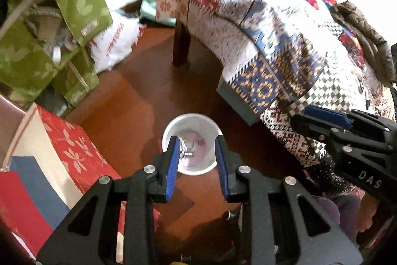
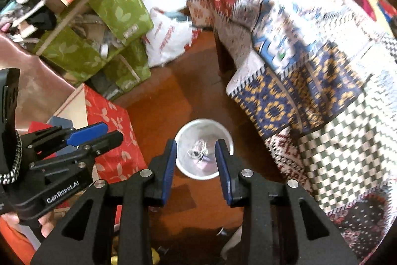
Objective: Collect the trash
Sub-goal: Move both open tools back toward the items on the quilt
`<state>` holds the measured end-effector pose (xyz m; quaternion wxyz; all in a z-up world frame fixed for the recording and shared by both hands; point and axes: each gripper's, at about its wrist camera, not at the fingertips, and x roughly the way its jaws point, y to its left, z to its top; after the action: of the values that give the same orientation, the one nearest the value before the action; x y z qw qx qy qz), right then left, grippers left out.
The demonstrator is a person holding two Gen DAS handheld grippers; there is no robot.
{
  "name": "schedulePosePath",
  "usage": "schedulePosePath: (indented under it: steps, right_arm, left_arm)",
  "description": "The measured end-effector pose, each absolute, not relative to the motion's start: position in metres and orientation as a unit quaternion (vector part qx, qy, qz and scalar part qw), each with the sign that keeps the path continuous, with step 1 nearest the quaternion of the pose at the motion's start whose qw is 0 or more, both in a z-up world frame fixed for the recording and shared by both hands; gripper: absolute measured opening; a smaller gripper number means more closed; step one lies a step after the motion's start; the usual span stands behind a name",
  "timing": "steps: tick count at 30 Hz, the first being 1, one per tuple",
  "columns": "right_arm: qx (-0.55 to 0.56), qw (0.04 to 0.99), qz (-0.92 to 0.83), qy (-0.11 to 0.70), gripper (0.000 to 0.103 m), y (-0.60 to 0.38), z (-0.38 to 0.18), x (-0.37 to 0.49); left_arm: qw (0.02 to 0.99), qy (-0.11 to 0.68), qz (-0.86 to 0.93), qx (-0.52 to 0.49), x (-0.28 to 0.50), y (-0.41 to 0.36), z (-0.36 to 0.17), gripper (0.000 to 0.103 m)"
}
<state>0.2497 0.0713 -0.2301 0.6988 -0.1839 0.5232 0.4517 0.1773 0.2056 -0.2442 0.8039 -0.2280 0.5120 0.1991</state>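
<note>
A white round trash bin point(image 1: 192, 126) stands on the brown wood floor, with crumpled wrappers and a tangle of white cord point(image 2: 197, 152) inside. It also shows in the right wrist view point(image 2: 227, 134). My left gripper point(image 1: 197, 140) hovers above the bin's mouth, open and empty. My right gripper point(image 2: 196, 144) hovers above the same bin, open and empty. The right gripper shows at the right in the left wrist view point(image 1: 320, 118). The left gripper shows at the left in the right wrist view point(image 2: 104, 132).
A bed with a patterned quilt point(image 1: 285, 49) overhangs at the right, on a dark wooden leg point(image 1: 181, 44). Green boxes point(image 1: 74, 4), a red flowered box point(image 1: 72, 150) and a white plastic bag point(image 1: 116, 41) crowd the left. Small items lie on the floor near me point(image 2: 158, 252).
</note>
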Motion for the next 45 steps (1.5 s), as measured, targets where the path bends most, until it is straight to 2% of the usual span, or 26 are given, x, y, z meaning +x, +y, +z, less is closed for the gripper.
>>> schedulePosePath:
  steps: [13, 25, 29, 34, 39, 42, 45]
  right_arm:
    - [-0.132, 0.791, 0.452, 0.39, 0.029, -0.01, -0.117, 0.24]
    - [-0.073, 0.857, 0.42, 0.289, 0.029, -0.109, -0.038, 0.244]
    - [-0.069, 0.879, 0.396, 0.257, 0.029, -0.139, -0.021, 0.245]
    - [-0.056, 0.897, 0.364, 0.243, 0.029, -0.18, -0.009, 0.256]
    - [-0.05, 0.913, 0.328, 0.235, 0.03, -0.215, -0.005, 0.27]
    - [-0.048, 0.92, 0.306, 0.239, 0.04, -0.234, -0.006, 0.283]
    - [-0.045, 0.927, 0.284, 0.243, 0.043, -0.25, -0.009, 0.298]
  left_arm:
    - [0.882, 0.393, 0.202, -0.161, 0.163, 0.147, -0.125, 0.027]
    - [0.935, 0.288, 0.168, -0.117, 0.171, 0.073, -0.036, 0.027]
    - [0.948, 0.261, 0.151, -0.099, 0.182, 0.042, -0.016, 0.032]
    - [0.957, 0.244, 0.122, -0.094, 0.205, 0.009, -0.002, 0.033]
    - [0.963, 0.236, 0.095, -0.089, 0.235, -0.022, 0.005, 0.041]
    - [0.963, 0.244, 0.079, -0.085, 0.257, -0.039, 0.002, 0.043]
    - [0.963, 0.25, 0.064, -0.084, 0.278, -0.055, -0.002, 0.055]
